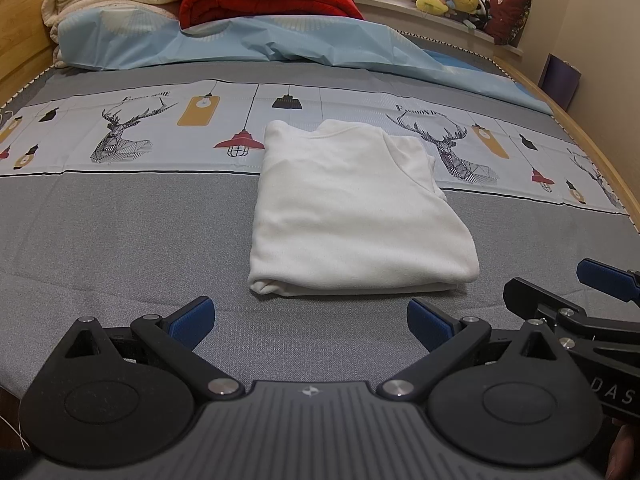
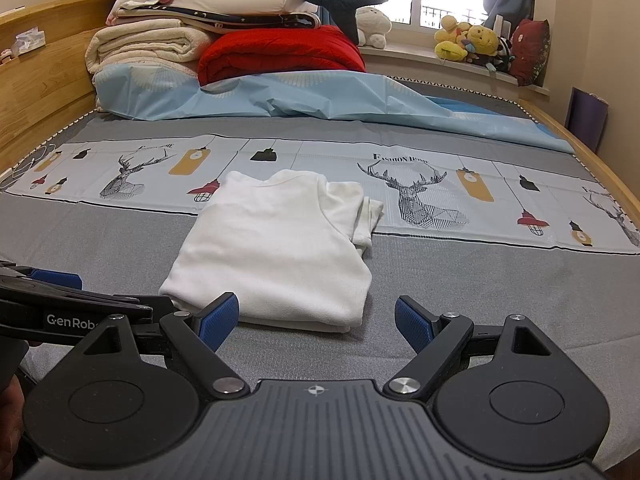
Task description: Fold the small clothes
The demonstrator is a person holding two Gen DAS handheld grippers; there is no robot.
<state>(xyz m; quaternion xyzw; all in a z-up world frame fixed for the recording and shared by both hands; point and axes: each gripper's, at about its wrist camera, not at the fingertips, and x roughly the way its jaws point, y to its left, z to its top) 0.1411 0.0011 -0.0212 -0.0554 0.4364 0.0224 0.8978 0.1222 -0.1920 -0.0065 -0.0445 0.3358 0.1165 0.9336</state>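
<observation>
Left wrist view: white garment [image 1: 356, 208] lies folded into compact rectangle mid-bed, far end over printed sheet band [image 1: 120, 136], near end on grey mattress cover [image 1: 100, 240]. Sleeve edge protrudes at right side. Left gripper [image 1: 310, 322] wide open, empty, just short of near fold. Right gripper [image 2: 316, 320] wide open, empty. Judgement: folding largely complete; only tidying of protruding sleeve possibly left.
</observation>
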